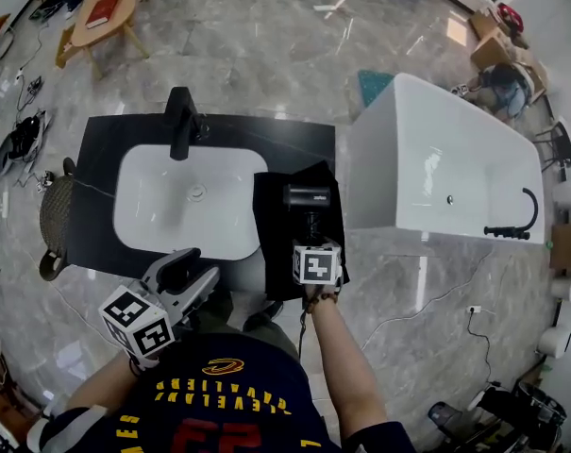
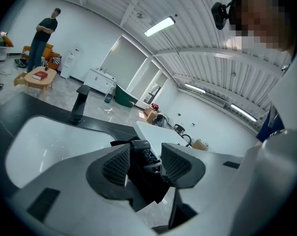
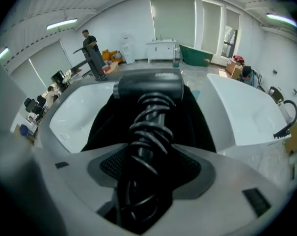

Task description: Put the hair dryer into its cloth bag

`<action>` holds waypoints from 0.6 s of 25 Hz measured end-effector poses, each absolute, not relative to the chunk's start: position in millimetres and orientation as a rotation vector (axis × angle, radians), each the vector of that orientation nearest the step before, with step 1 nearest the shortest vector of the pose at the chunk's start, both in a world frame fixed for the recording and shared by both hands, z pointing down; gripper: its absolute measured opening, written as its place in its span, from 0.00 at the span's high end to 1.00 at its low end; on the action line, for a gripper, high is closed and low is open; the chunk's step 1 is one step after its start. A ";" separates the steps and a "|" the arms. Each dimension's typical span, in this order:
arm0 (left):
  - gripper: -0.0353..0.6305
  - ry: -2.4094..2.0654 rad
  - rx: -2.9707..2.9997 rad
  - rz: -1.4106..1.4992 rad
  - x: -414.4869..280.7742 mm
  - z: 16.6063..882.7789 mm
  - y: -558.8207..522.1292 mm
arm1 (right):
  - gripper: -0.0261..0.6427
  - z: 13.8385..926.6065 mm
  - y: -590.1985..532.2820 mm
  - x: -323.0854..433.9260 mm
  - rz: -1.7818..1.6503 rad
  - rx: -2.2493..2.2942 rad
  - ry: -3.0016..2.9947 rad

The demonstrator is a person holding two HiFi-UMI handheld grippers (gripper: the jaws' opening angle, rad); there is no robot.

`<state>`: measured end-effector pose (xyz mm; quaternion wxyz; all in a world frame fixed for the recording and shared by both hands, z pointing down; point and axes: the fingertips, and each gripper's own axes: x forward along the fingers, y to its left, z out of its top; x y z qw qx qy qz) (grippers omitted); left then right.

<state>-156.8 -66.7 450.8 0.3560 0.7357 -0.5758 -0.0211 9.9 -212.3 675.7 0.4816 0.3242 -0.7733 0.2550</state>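
Lying on the black cloth bag (image 1: 274,245), the hair dryer (image 1: 308,204) sits at the right end of the dark counter (image 1: 96,159), just beside the white sink (image 1: 172,206). Its long axis runs along the handle, almost straight away from the person: the barrel is at the far end and set crosswise to the handle, while the handle's foot points back toward the person. Which end of the barrel is the nozzle cannot be told. A black cord is wound in loops around the handle.

The right gripper (image 1: 311,239) points steeply down over the near half of the dryer. In the right gripper view its jaws stand wide, one on each side of the cord-wrapped handle (image 3: 149,132) — the handle lies between them, with no clear squeeze on it. The bag (image 3: 101,122) spreads flat under the dryer on both sides.

The left gripper (image 1: 198,270) hangs low at the counter's near edge, well apart from the bag. Its jaws are partly open with nothing between them — dryer and bag show only beyond the tips.

A black faucet (image 1: 181,121) stands behind the sink, and a white bathtub (image 1: 436,168) lies to the right.
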 end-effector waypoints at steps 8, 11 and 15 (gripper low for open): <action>0.67 -1.484 1.905 -0.059 -151.9 448.7 -62.3 | 0.60 677.0 -215.0 5.9 0.597 0.732 -1.892; 0.67 -1.457 1.942 -0.049 -140.0 443.5 -66.7 | 0.60 675.1 -214.8 4.5 0.593 0.690 -1.941; 0.67 -1.423 1.997 -0.027 -125.5 437.8 -66.8 | 0.61 676.9 -208.8 19.0 0.658 0.730 -1.938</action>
